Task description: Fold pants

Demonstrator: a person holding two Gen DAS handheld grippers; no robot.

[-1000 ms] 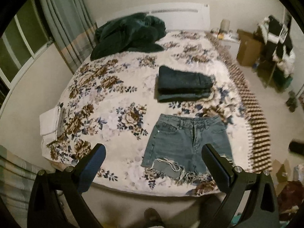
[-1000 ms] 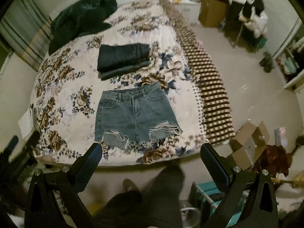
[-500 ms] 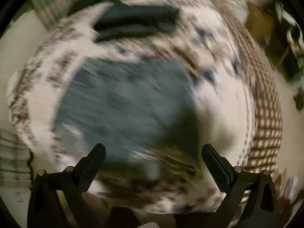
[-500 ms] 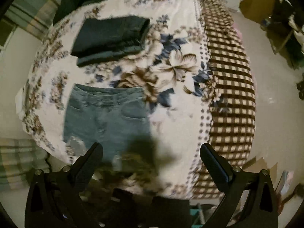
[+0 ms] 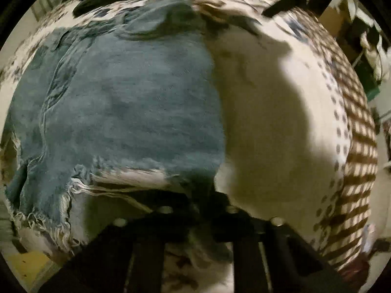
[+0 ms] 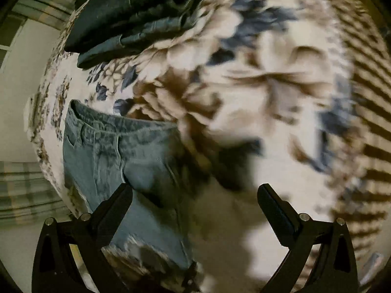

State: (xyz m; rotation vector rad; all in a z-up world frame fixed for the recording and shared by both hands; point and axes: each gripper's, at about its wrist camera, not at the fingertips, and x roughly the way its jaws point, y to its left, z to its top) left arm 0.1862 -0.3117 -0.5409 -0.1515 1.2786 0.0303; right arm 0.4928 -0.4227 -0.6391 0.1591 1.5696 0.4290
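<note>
Light-blue denim shorts (image 5: 127, 102) with frayed hems lie flat on the floral bedspread (image 5: 273, 112). My left gripper (image 5: 199, 202) is shut on the shorts' lower right hem corner, its fingers closed together at the frame's bottom. In the right wrist view the shorts (image 6: 117, 156) lie at lower left, waistband away from me. My right gripper (image 6: 195, 195) is open, low over the bedspread beside the shorts' right edge; its left finger (image 6: 117, 202) overlaps the denim.
A stack of folded dark jeans (image 6: 136, 17) lies further up the bed. A brown checked border (image 5: 354, 146) runs along the bed's right side. Cardboard boxes and clutter (image 5: 342, 17) stand beyond it on the right.
Both grippers have dropped from standing height down onto the bed. The left gripper has shut on the hem corner of the shorts. The right gripper stays open.
</note>
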